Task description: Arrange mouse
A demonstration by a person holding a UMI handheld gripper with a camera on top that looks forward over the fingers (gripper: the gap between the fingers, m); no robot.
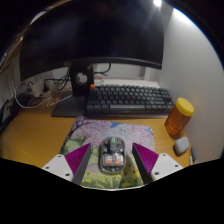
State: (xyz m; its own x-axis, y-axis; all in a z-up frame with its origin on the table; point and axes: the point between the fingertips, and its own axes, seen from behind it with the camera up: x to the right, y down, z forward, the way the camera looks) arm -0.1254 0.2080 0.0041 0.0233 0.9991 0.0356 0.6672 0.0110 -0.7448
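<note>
Ahead of the hand-held gripper [110, 163], the patterned floral mouse mat [112, 133] lies bare up to the dark rectangular keyboard [129, 98], which bars the way across the wooden worktop [30, 132]. To the right, an orange cylindrical bottle [180, 117] and a small white rounded object [181, 146] narrow the passage. The left side of the worktop lies open toward the cables [32, 92] and the large black monitor [90, 35].
</note>
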